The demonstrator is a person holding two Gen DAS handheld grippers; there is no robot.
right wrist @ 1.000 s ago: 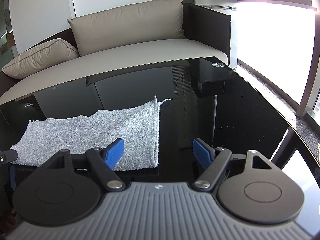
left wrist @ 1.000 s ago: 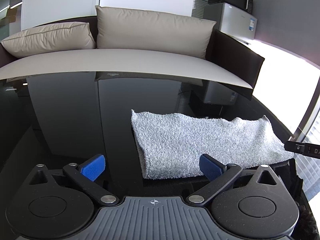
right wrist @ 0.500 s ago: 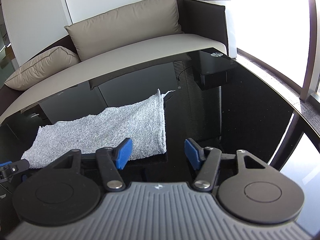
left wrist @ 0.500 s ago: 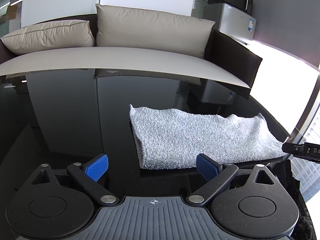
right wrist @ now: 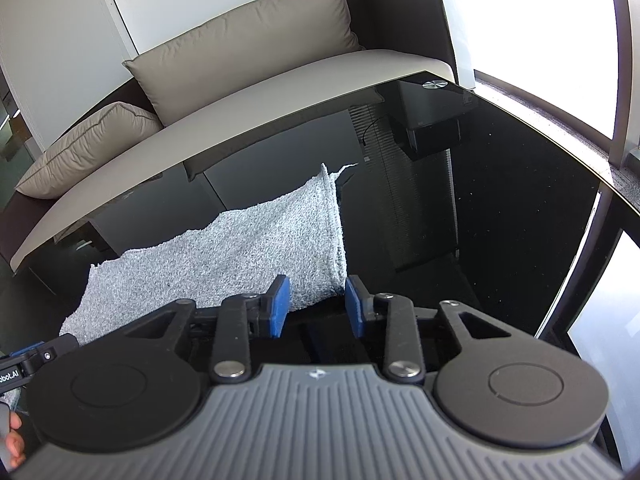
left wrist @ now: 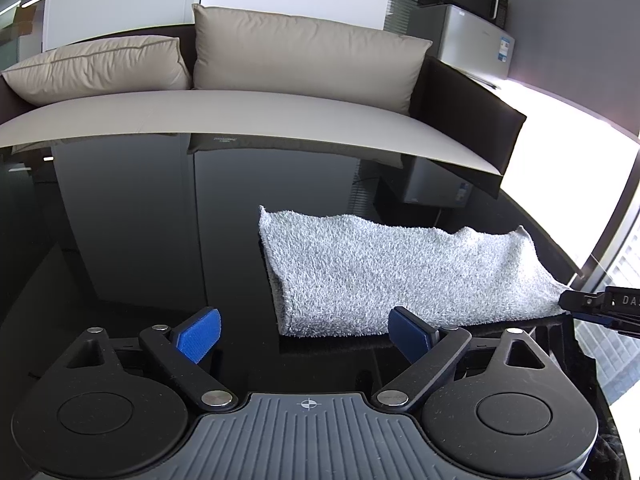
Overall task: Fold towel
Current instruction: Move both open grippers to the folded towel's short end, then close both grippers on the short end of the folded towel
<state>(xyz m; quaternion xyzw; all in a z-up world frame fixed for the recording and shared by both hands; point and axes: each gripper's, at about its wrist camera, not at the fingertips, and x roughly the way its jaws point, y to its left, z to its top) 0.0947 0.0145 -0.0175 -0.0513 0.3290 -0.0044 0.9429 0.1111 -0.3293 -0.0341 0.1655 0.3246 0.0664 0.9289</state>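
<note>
Black glass table [left wrist: 140,220], folded towel [left wrist: 380,276] lying crosswise, left gripper [left wrist: 308,330] and right gripper [right wrist: 316,306] both agape.

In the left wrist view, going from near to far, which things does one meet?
Left gripper → towel on the black table → sofa seat → cushions.

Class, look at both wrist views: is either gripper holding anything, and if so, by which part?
Nothing is held. The left gripper is wide open, short of the towel. The right gripper is narrowed around the towel's near right corner but not shut on it.
</note>
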